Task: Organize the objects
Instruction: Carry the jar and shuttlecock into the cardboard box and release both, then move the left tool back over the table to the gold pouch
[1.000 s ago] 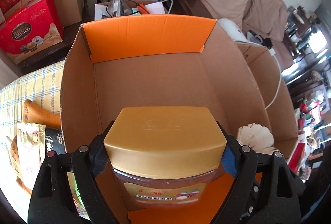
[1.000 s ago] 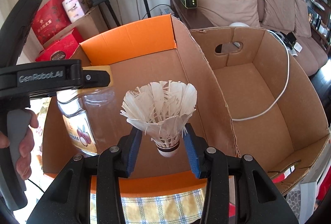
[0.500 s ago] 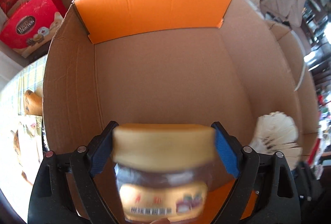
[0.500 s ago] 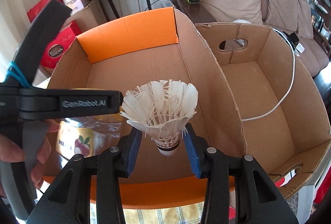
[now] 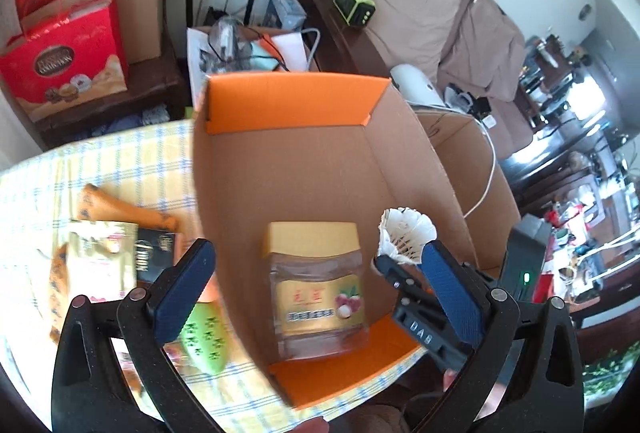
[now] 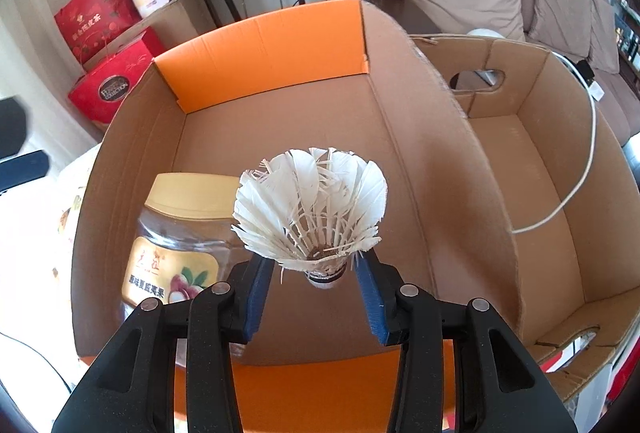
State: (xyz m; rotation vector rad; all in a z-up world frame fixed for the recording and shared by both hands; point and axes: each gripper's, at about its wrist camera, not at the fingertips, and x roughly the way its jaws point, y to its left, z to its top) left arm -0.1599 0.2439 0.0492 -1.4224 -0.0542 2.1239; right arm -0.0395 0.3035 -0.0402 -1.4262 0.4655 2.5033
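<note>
jar (image 5: 316, 285) released, now standing in box (image 5: 304, 169) | left jaws wide | right jaws holding shuttlecock (image 6: 316, 217)

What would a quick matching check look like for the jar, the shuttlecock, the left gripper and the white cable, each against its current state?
Things:
1. jar
2. shuttlecock
3. left gripper
4. white cable

States:
A. held at its cork end between blue pads
B. open, holding nothing
C. draped into the plain cardboard box
D. upright on the floor of the orange-flapped box

Pairs: 1-D, 2-A, 3-B, 4-C
</note>
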